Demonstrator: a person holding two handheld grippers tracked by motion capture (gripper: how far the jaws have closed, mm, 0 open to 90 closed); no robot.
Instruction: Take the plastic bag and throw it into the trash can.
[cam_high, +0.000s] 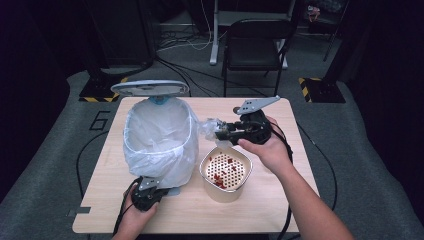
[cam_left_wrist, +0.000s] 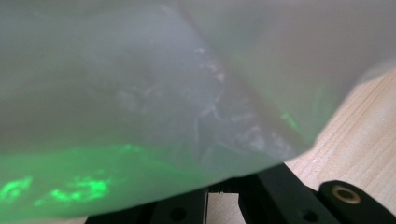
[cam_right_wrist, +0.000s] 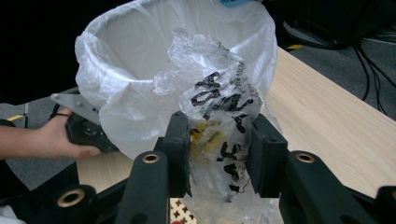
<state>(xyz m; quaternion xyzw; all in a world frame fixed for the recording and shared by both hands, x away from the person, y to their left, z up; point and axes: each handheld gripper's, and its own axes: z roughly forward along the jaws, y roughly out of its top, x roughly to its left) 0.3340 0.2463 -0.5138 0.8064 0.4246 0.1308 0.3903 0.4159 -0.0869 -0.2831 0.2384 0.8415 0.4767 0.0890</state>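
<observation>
Nearest the high camera, at the table's near edge, the left gripper (cam_high: 148, 194) has its jaws closed tight on the skirt of the white liner (cam_high: 159, 142) at the foot of the bin (cam_high: 150, 89). In the left gripper view that liner (cam_left_wrist: 154, 102) drapes right over the black jaws, so the pinch itself is hidden. This hand looks to be steadying the bin.

Moving right, the bin's open mouth faces up, its lid tipped back behind it. Just past its right rim hangs the crumpled clear wrapper (cam_high: 210, 126) with black print, clamped in the narrowly set jaws of the right gripper (cam_high: 225, 131). In the right gripper view the wrapper (cam_right_wrist: 219, 116) stands between the pads, with the bin opening directly ahead and slightly beyond.

Below that hand sits the perforated cup (cam_high: 226, 172) with red scraps.

The wrapper is beside the rim, not over it, so the right hand likely must carry it leftward.
</observation>
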